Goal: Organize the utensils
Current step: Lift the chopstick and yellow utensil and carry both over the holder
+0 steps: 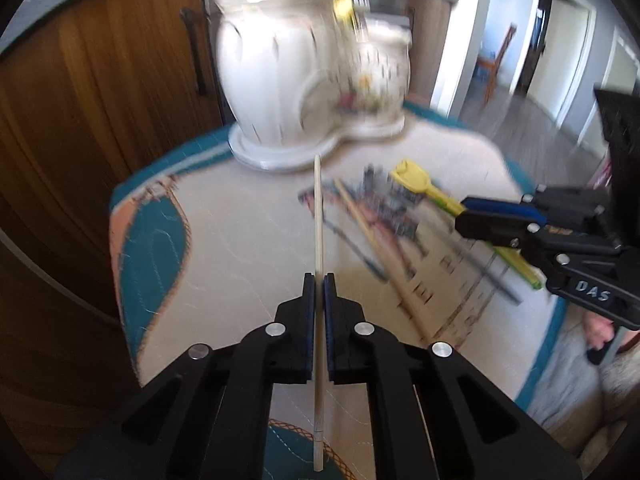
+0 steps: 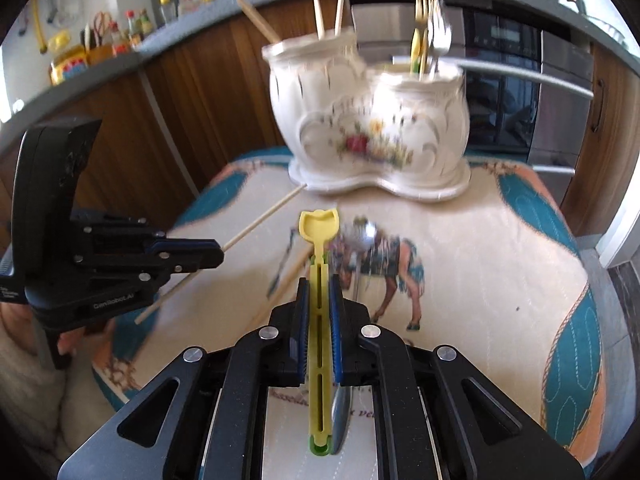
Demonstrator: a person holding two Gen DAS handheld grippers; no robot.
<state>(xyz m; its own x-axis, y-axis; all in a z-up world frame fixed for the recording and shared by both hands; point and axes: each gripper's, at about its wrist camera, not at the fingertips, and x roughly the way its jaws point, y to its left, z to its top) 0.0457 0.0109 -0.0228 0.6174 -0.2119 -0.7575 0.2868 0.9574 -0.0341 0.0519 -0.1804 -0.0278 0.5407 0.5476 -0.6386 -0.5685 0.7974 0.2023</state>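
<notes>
Since we've got the left gripper (image 1: 319, 280) pinching a chopstick (image 1: 318, 208) and the right gripper (image 2: 319, 280) clamping the yellow utensil (image 2: 319, 240), both sticking far past our fingertips, either could swing and clip the holder (image 2: 372, 120).

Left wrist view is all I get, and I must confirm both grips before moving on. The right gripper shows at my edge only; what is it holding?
Observer: The right gripper is shut on the yellow plastic utensil, clamped along its slotted handle.
Operator: What does the ceramic holder contain? My view of it is blurred and cropped.
Observer: The ceramic holder has wooden sticks in its left cup and forks in its right cup.
Operator: Anything under that yellow utensil?
Observer: A metal spoon lies on the printed cloth just beyond it.
</notes>
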